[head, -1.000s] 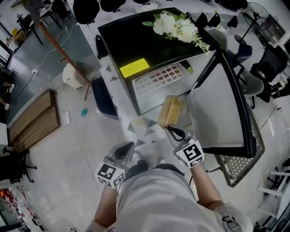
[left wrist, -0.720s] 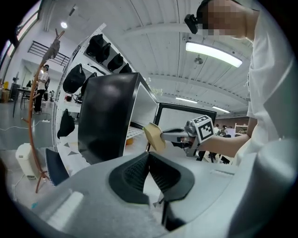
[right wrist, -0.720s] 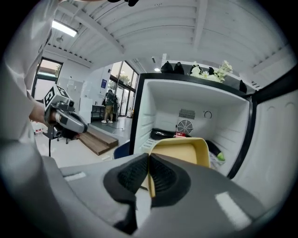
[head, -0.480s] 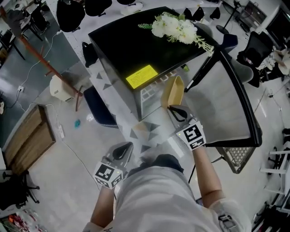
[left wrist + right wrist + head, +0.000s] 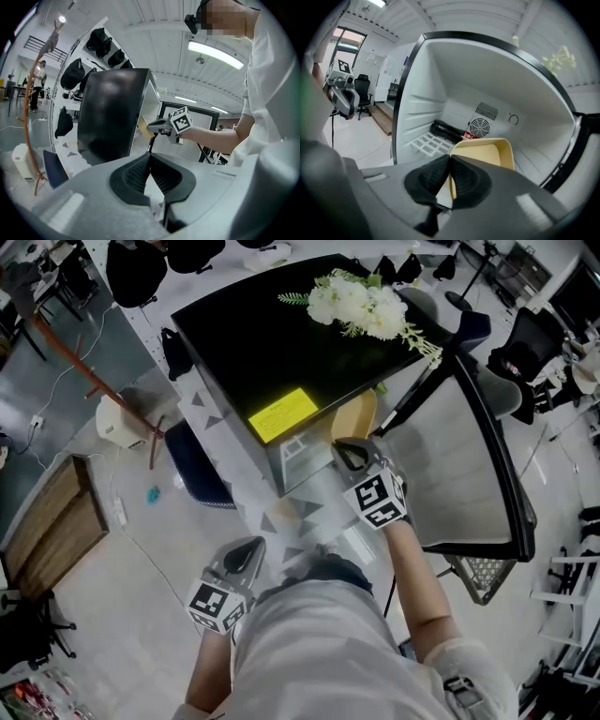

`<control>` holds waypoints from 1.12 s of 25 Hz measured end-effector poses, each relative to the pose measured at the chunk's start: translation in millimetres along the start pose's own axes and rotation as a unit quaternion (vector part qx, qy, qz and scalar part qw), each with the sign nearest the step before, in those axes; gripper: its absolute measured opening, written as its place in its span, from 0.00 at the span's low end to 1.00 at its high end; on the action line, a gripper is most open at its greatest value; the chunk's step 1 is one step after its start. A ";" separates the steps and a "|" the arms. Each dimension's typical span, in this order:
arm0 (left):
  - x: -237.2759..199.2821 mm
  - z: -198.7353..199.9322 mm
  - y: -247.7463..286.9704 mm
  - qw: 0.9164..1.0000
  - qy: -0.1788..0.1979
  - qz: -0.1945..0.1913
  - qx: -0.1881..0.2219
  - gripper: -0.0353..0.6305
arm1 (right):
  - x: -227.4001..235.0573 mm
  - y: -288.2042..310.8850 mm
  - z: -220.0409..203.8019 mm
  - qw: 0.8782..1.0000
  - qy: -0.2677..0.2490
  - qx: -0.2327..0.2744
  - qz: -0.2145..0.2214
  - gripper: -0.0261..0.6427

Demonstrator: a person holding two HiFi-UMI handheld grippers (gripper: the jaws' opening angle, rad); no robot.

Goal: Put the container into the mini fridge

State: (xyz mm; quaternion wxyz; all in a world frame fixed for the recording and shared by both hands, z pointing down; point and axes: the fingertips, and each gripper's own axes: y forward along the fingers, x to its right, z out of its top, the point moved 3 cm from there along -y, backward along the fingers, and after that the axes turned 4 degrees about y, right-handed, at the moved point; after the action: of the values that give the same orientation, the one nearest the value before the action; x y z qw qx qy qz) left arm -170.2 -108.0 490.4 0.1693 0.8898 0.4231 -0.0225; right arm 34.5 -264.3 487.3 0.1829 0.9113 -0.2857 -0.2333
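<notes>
The black mini fridge point(image 5: 272, 343) stands with its door point(image 5: 469, 465) swung open to the right. My right gripper point(image 5: 350, 455) is shut on the rim of a beige open container point(image 5: 358, 416), held at the fridge mouth under the top edge. In the right gripper view the container point(image 5: 485, 154) hangs just in front of the white interior point(image 5: 487, 89), over the wire shelf point(image 5: 427, 142). My left gripper point(image 5: 244, 557) hangs low at the left, shut with nothing between its jaws. Its own view shows the fridge's black side point(image 5: 110, 117) and the right gripper point(image 5: 161, 125).
White flowers point(image 5: 361, 306) and a yellow label point(image 5: 282, 415) lie on the fridge top. Inside at the back are a black object point(image 5: 447, 131), a small red item point(image 5: 468, 136) and a round fan grille point(image 5: 479, 126). A wooden crate point(image 5: 47, 526) sits on the floor at left.
My right gripper has carried the container forward and up, from in front of the fridge to its opening. The left gripper has stayed low and shut.
</notes>
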 end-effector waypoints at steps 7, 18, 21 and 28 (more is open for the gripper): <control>7.4 8.1 18.5 0.999 -0.010 0.030 0.005 0.07 | 20.8 19.1 -0.6 0.999 -0.015 -0.044 0.008 0.06; 14.7 12.9 28.8 0.997 -0.018 0.072 0.012 0.07 | 33.9 40.9 9.2 0.999 -0.017 -0.037 0.024 0.11; 15.7 13.6 29.8 0.997 -0.019 0.080 0.012 0.07 | 36.1 43.9 15.0 0.999 -0.018 -0.023 0.024 0.12; 16.5 13.5 32.6 0.995 -0.021 0.093 0.012 0.07 | 37.4 54.5 24.7 0.999 -0.015 0.011 0.031 0.12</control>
State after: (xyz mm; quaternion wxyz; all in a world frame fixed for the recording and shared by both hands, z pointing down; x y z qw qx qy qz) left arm -133.4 -119.2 484.0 0.1690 0.9267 0.3342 -0.0303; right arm 24.8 -333.9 480.4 0.1760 0.9005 -0.3186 -0.2378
